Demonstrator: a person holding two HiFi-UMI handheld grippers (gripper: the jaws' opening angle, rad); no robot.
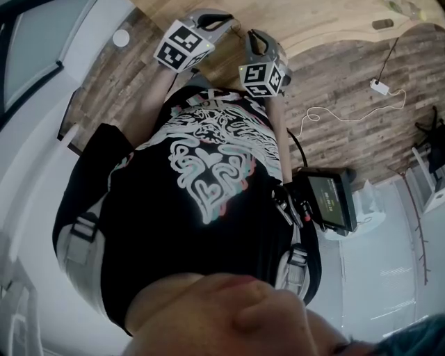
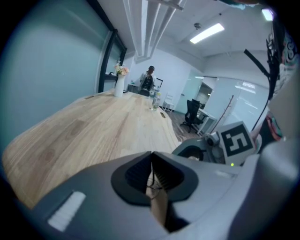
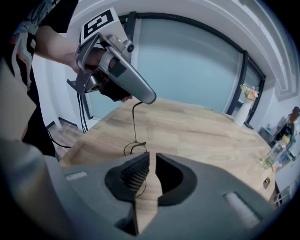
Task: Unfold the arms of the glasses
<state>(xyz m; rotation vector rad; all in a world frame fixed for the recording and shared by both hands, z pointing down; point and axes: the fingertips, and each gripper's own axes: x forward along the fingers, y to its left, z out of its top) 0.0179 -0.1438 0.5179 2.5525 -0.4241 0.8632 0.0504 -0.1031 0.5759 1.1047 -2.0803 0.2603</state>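
The glasses (image 3: pixel 134 146) are thin black wire ones. In the right gripper view they hang over the wooden table (image 3: pixel 201 131). One arm runs straight up into the tip of my left gripper (image 3: pixel 146 97), which is shut on it. A wire loop of the frame dips between the jaws of my right gripper (image 3: pixel 152 157), which stand closed to a narrow slit around it. In the left gripper view a bit of black wire (image 2: pixel 154 183) shows behind the left gripper's (image 2: pixel 151 156) touching jaws. The right gripper (image 2: pixel 199 150) sits just to their right. The head view shows both grippers (image 1: pixel 212 17) (image 1: pixel 259 38) close together, with the glasses hidden.
A white vase with flowers (image 3: pixel 244 110) and a clear bottle (image 3: pixel 273 154) stand at the table's far end. A person (image 2: pixel 148 82) stands beyond the table and an office chair (image 2: pixel 191 113) is to the right. A cable and charger (image 1: pixel 379 87) lie on the floor.
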